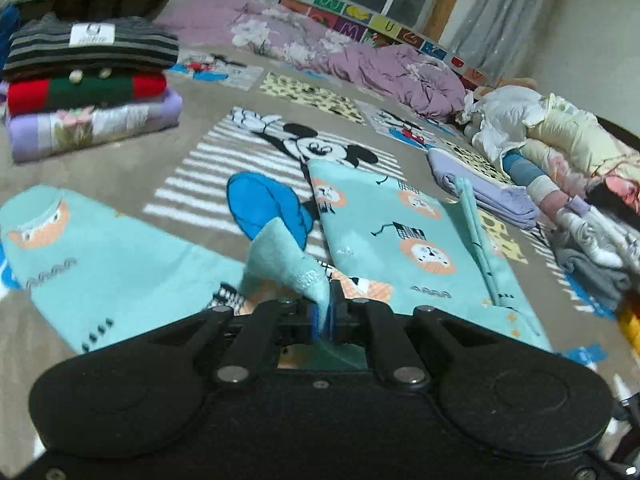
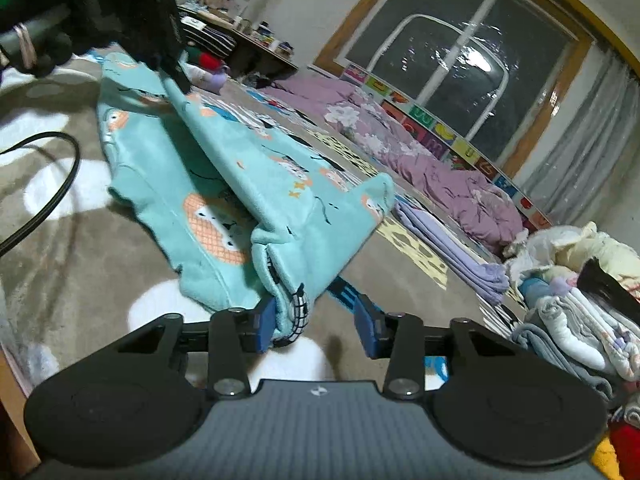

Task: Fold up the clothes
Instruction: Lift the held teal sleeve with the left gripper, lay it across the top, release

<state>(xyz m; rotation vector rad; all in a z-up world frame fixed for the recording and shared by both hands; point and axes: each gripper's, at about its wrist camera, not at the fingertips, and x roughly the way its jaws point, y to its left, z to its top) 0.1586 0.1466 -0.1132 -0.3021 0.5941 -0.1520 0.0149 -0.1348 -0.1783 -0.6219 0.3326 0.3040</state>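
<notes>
Mid-fold, by my reading: the left gripper (image 1: 326, 312) has its jaws clamped on a raised edge of the teal garment (image 1: 384, 224) (otherwise lying on the carpet (image 1: 120, 160)), while the right gripper (image 2: 316, 320), jaws apart, must close on the hem.

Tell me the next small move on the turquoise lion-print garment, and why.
Probably close the right gripper on the hem. Its blue fingers stand apart, with the turquoise lion-print fleece garment resting against only one, while the left gripper is already clamped on its own edge. Both ends need holding before the fold.
</notes>
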